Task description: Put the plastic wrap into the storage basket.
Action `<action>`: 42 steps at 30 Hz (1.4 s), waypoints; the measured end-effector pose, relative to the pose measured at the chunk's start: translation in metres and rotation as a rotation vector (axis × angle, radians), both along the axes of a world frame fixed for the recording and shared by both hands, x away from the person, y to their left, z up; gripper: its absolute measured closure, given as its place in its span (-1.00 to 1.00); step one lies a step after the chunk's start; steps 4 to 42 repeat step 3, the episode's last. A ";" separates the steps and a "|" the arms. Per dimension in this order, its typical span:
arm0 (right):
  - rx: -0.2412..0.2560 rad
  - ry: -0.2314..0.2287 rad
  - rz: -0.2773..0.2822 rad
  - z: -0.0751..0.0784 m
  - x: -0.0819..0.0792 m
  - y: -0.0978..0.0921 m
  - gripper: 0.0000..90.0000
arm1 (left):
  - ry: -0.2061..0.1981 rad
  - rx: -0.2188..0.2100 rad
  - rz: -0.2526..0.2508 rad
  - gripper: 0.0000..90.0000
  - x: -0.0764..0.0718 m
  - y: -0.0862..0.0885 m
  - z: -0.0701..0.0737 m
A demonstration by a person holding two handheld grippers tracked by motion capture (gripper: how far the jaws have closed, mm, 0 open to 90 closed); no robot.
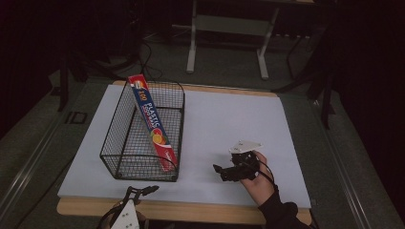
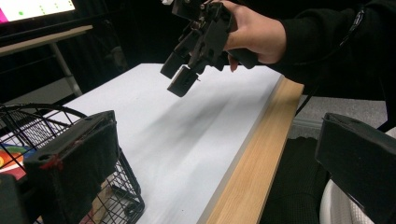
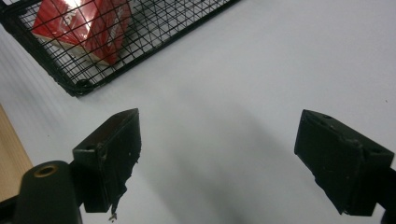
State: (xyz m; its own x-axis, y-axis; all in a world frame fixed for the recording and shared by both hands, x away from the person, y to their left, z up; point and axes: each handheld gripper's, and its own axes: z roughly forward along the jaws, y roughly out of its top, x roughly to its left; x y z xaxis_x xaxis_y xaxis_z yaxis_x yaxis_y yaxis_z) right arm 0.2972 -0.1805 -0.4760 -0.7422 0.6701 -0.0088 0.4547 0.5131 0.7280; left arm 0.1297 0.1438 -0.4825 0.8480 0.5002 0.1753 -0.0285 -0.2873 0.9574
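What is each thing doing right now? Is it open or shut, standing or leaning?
Wire basket: upright on the white board, open top.
Plastic wrap box: closed, leaning tilted inside the basket, top end poking above the rim.
Left gripper: jaws open, empty, at the table's near edge.
Right gripper: jaws open, empty, above the white board.

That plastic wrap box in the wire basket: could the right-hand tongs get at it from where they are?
Probably yes. The right tongs are open, the basket has no lid, and the plastic wrap box leans with its top end above the rim.
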 end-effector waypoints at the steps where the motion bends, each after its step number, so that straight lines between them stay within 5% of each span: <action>1: -0.007 0.002 0.001 0.000 0.000 0.001 -0.69 | 0.000 0.001 0.000 -1.00 0.000 0.000 0.000; 42: -0.025 -0.003 0.009 -0.002 0.000 0.002 -0.69 | 0.000 0.002 0.001 -1.00 0.000 0.000 0.000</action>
